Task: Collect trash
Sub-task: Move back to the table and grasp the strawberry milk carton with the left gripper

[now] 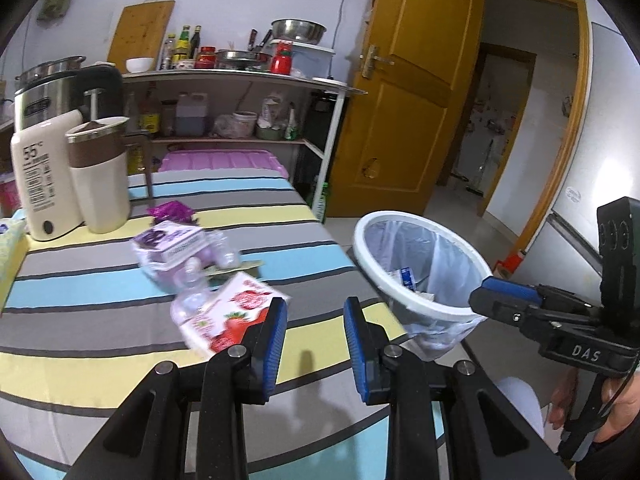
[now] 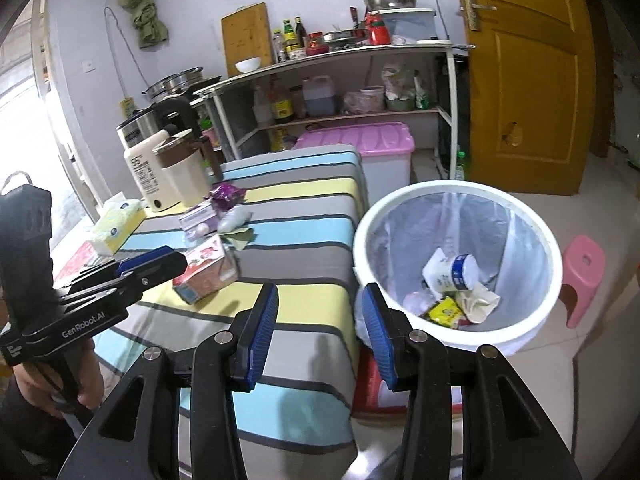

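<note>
A red-and-white strawberry carton (image 1: 236, 314) lies on the striped tablecloth (image 1: 100, 292), just left of my open, empty left gripper (image 1: 316, 320). Behind it lie a purple-white package (image 1: 172, 244), small plastic bottles (image 1: 224, 254) and a purple wrapper (image 1: 170, 211). The white trash bin (image 1: 420, 280) with a clear liner stands right of the table. My right gripper (image 2: 320, 308) is open and empty, over the table's right edge beside the bin (image 2: 456, 332), which holds a crushed cup (image 2: 450, 270) and wrappers. The carton also shows in the right wrist view (image 2: 208, 270).
Two cream kettles (image 1: 68, 184) and a tissue pack (image 2: 114, 230) stand at the table's far left. Behind are a loaded kitchen shelf (image 1: 240, 80), a pink-lidded box (image 2: 360, 142), a wooden door (image 1: 408, 100) and a pink stool (image 2: 582, 280).
</note>
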A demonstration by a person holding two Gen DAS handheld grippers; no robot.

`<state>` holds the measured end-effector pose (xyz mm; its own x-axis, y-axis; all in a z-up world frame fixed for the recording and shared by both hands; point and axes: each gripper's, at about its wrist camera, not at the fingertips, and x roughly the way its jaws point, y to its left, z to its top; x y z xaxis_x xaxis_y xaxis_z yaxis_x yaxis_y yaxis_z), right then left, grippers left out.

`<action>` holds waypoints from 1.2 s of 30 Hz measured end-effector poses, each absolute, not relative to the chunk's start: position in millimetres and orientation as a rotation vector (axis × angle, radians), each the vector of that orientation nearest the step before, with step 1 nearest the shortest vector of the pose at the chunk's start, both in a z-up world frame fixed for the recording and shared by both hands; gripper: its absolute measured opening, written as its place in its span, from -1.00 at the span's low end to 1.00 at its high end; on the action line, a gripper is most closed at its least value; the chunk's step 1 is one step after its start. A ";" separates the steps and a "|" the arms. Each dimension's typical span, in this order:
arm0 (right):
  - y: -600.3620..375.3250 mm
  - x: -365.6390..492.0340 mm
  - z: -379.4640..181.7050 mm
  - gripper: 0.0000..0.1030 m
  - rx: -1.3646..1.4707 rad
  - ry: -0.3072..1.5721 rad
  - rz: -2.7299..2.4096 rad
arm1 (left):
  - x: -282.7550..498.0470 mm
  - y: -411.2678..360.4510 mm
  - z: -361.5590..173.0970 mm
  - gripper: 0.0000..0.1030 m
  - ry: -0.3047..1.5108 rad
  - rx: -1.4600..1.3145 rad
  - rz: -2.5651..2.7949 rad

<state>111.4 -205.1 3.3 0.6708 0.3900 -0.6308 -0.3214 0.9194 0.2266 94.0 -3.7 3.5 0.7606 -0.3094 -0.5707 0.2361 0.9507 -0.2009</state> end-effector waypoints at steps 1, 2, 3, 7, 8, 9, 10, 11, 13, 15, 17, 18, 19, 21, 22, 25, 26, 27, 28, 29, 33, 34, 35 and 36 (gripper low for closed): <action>-202.8 111.6 2.7 -0.13 0.098 0.737 0.407 | 93.7 -2.3 3.5 -0.43 0.641 -0.116 -0.290; -201.3 111.8 2.2 -0.13 0.097 0.740 0.412 | 93.2 1.0 3.3 -0.43 0.640 -0.112 -0.281; -198.6 111.8 1.5 -0.13 0.094 0.742 0.419 | 92.2 4.4 2.5 -0.43 0.639 -0.108 -0.273; -189.4 112.4 -1.9 -0.13 0.080 0.752 0.447 | 92.6 14.8 -1.8 -0.39 0.644 -0.099 -0.240; -187.1 112.8 -2.8 -0.13 0.077 0.754 0.454 | 93.9 16.8 -2.5 -0.32 0.647 -0.100 -0.236; -185.9 113.2 -4.0 -0.13 0.076 0.757 0.459 | 95.6 19.9 -3.9 -0.24 0.650 -0.102 -0.231; -184.5 113.8 -5.0 -0.13 0.075 0.759 0.464 | 97.7 22.5 -4.8 -0.20 0.652 -0.103 -0.226; -183.1 114.5 -6.0 -0.13 0.074 0.761 0.468 | 99.7 25.0 -6.0 -0.15 0.653 -0.103 -0.221; -182.8 115.1 -7.3 -0.13 0.074 0.763 0.472 | 105.0 30.7 -9.5 -0.11 0.656 -0.098 -0.212; -182.3 116.7 -8.5 -0.13 0.076 0.766 0.474 | 112.7 35.7 -13.2 -0.06 0.664 -0.090 -0.206; -182.3 118.8 -9.8 -0.13 0.076 0.768 0.473 | 119.8 38.9 -17.7 0.01 0.679 -0.087 -0.211; -182.2 119.2 -10.4 -0.13 0.076 0.769 0.472 | 122.3 39.5 -19.7 0.04 0.685 -0.085 -0.219; -182.2 120.1 -10.7 -0.13 0.077 0.771 0.470 | 125.5 39.7 -22.2 0.06 0.693 -0.084 -0.231; -182.9 122.4 -12.2 -0.13 0.078 0.776 0.468 | 132.0 39.6 -26.4 0.07 0.712 -0.083 -0.254; -182.8 123.3 -13.1 -0.13 0.078 0.779 0.468 | 134.2 39.2 -28.6 0.07 0.722 -0.084 -0.268; -183.3 125.6 -14.8 -0.13 0.078 0.784 0.467 | 133.3 34.7 -30.8 0.07 0.733 -0.073 -0.297; -183.6 126.3 -15.4 -0.13 0.079 0.786 0.466 | 131.5 32.4 -30.6 0.07 0.733 -0.068 -0.313; -183.9 126.5 -15.9 -0.13 0.079 0.787 0.465 | 129.5 29.4 -30.6 0.08 0.736 -0.064 -0.337; -183.8 127.0 -16.1 -0.13 0.079 0.789 0.464 | 128.8 26.2 -30.9 0.08 0.740 -0.058 -0.354; -183.9 127.6 -16.6 -0.13 0.079 0.790 0.463 | 127.6 22.9 -31.6 0.08 0.747 -0.048 -0.363; -185.0 129.5 -17.0 -0.13 0.085 0.790 0.461 | 126.6 10.0 -33.0 0.08 0.761 -0.011 -0.357; -185.3 129.5 -17.0 -0.13 0.086 0.789 0.461 | 128.0 7.7 -34.1 0.08 0.769 -0.006 -0.342; -185.4 129.5 -16.8 -0.13 0.087 0.788 0.461 | 129.3 5.4 -35.3 0.08 0.778 -0.002 -0.333; -185.1 129.3 -16.5 -0.13 0.087 0.789 0.462 | 131.0 2.8 -37.1 0.08 0.790 0.000 -0.322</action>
